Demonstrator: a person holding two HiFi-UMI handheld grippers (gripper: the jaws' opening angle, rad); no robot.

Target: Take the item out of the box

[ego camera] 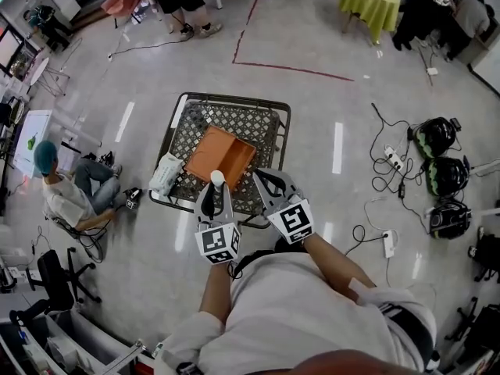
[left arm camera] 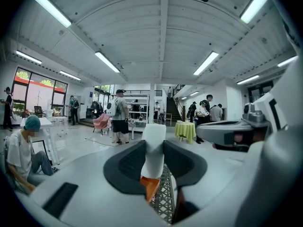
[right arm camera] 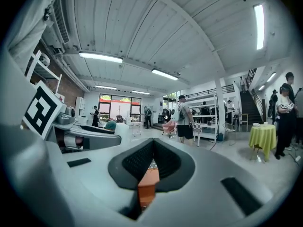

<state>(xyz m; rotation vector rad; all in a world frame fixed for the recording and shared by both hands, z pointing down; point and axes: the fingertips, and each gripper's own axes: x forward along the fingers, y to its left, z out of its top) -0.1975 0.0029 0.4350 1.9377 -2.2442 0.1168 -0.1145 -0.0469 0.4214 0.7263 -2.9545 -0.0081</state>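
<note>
The person stands in front of a black metal mesh table [ego camera: 269,127] and holds both grippers over its near side. An open orange box [ego camera: 221,156] lies on the mesh, turned at an angle to the table's edges. I see nothing lying inside it.

The left gripper [ego camera: 216,190] has its jaws clamped on a white item [ego camera: 217,180] of a round, upright shape, one dark pad on each side of it. In the left gripper view the white item [left arm camera: 154,143] stands straight between the jaws of the left gripper [left arm camera: 154,150], and a corner of the orange box [left arm camera: 149,186] shows just under it. The item is over the near edge of the box. If its lower end touches the box, I cannot tell.

The right gripper [ego camera: 269,184] is just beside the left one, over the near right corner of the box. In its own view the jaws of the right gripper [right arm camera: 152,148] are together at the tips with nothing between them, and the orange box [right arm camera: 147,186] shows below.

A white bag [ego camera: 166,174] rests at the left edge of the table. A person with a teal cap [ego camera: 66,194] sits on the floor to the left
</note>
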